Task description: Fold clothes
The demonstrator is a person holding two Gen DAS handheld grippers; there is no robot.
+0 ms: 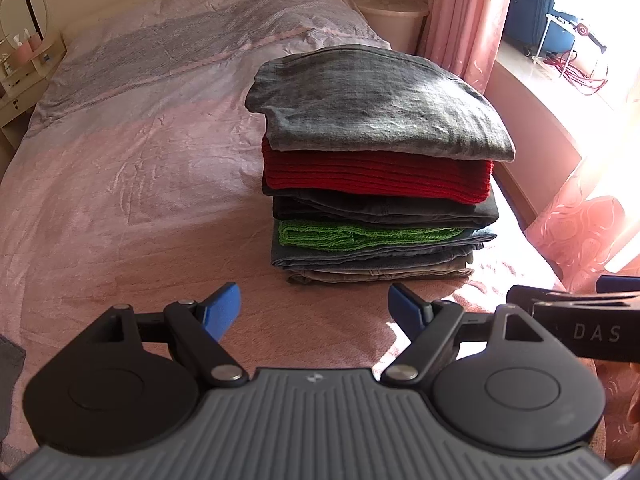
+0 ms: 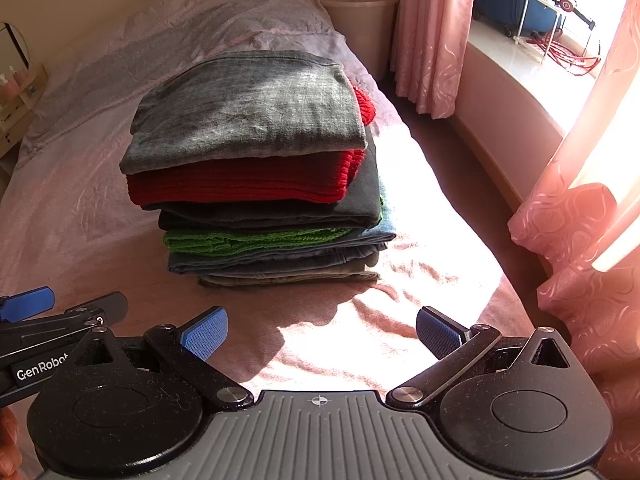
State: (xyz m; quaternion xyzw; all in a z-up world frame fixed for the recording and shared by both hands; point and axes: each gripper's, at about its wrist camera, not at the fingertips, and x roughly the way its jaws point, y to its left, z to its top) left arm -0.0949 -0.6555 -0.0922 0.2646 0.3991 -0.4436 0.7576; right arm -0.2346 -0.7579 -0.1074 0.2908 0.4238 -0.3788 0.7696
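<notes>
Both grippers, left gripper (image 1: 314,312) and right gripper (image 2: 322,334), gape empty before stacked clothes (image 1: 376,168).

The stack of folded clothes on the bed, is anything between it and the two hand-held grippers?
Nothing visible. Only bare pink bedspread lies between the clothes stack and the open left hand-held gripper and right hand-held gripper.

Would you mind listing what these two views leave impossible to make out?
- Dark cloth, left wrist view: cut off by the left edge, so the garment type is unclear.
- Lowest layers of the folded stack, both views: squashed under the upper garments, so their count is uncertain.
- Items on the shelf by the mirror: too small to identify.
- Window area: washed out by sun glare.
</notes>
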